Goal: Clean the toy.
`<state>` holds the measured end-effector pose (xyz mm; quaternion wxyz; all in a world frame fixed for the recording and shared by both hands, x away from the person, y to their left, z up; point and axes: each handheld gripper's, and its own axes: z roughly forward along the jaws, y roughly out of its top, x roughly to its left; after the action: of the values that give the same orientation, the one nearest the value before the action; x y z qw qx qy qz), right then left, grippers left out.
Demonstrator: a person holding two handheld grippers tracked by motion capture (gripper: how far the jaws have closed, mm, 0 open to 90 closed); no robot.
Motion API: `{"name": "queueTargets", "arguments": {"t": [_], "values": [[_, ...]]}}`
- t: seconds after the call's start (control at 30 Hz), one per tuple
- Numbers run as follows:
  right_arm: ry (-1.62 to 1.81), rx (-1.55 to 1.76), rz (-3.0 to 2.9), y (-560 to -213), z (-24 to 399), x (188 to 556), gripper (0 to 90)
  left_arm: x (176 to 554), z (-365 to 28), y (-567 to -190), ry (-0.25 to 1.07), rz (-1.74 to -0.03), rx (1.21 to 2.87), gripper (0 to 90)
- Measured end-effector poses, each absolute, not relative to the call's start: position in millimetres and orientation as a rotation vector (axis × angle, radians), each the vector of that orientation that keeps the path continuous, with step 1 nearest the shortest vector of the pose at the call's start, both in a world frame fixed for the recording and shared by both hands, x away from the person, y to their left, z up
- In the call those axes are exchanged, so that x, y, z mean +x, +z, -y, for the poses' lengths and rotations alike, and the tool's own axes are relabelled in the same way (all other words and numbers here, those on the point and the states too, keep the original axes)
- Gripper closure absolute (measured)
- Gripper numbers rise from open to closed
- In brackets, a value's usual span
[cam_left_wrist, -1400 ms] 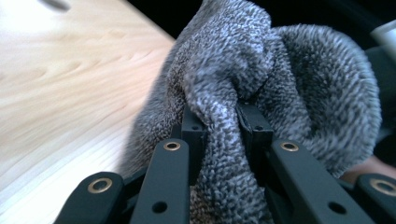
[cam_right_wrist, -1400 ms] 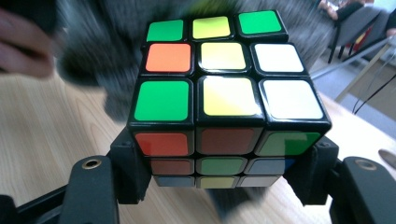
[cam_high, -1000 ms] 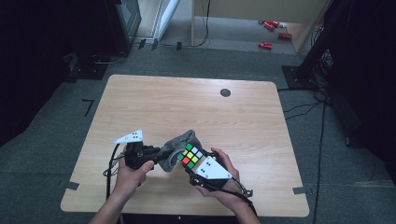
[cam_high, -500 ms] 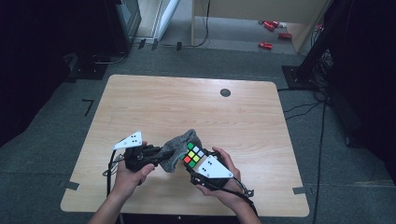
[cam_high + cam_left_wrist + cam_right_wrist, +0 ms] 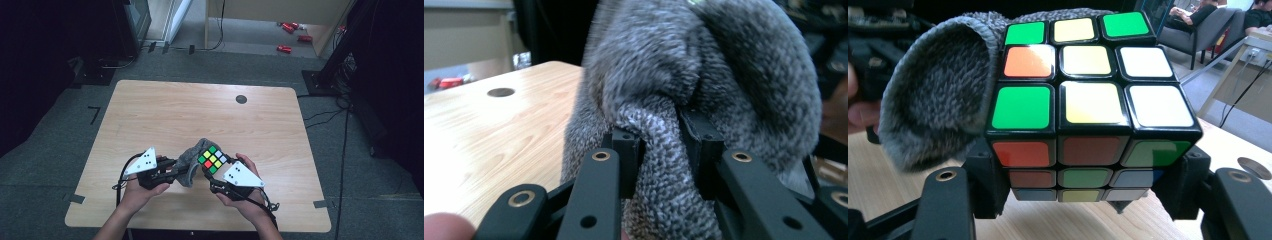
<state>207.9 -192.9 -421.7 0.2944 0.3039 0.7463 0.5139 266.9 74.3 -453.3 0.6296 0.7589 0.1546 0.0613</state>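
The puzzle cube [image 5: 213,159] sits clamped in the right claw [image 5: 216,172], jaws about half spread and pressing on two opposite sides of it, held just above the near part of the table [image 5: 165,107]; a grey knitted sock [image 5: 192,161] hangs against the cube's left side, its mouth gaping toward the cube in the right gripper view; the left claw [image 5: 172,172] is nearly closed, pinching a fold of that sock [image 5: 659,150] just left of the cube.

The likely aim is to get the cube into the sock, and the risks follow from that; the knit is soft and stretchy, so the pinched fold could slide out of the left claw if the cube drags on the rim; the cube's sharp corners may catch the cuff and bunch it shut rather than pass through; the right claw grips smooth plastic faces [image 5: 1083,107], so a sideways push against the fabric could twist the cube or turn one of its layers and loosen the hold, dropping it on the table below.

As a container the sock looks empty; its opening beside the cube shows only fuzzy lining; the cube is outside it, touching the rim.
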Motion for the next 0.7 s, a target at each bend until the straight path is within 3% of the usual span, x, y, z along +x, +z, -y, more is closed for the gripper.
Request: {"name": "queueTargets", "arguments": {"t": [0.4, 0.7], "values": [[1.410, 0.897, -1.981, -421.1, 191.9, 209.7, 34.6, 266.6, -61.7, -467.8, 0.218, -0.365, 1.823, 72.9], [1.468, 0.907, -2.019, -424.4, 182.7, 208.5, 34.7, 262.1, -49.2, -475.8, 0.170, -0.368, 1.820, 70.5]]}}
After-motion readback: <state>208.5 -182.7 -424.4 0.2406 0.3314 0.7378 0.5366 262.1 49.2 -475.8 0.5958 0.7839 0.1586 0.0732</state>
